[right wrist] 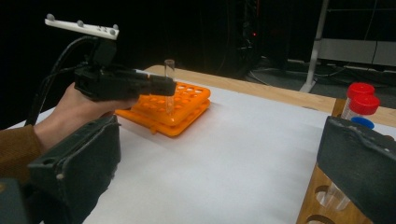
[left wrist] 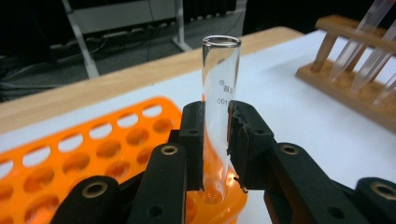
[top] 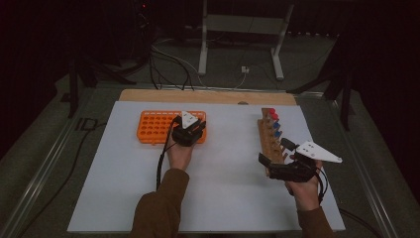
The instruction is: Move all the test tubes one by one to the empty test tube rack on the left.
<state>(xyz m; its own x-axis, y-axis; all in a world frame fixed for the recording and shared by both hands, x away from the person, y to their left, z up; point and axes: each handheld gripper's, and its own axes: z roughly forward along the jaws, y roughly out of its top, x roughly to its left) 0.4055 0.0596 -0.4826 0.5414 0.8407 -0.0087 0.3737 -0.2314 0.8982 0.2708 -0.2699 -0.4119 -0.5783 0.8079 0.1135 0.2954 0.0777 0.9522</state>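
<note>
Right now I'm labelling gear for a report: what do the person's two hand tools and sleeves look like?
Both tongs, left and right, are black, with brass-coloured pivot screws and worn pads. Each carries a pale three-cornered plate and trails a black cable. The sleeves are brown.

L tool (left wrist: pixel 215 140) clamped, level; R tool (right wrist: pixel 219 168) jaws wide apart.
</note>
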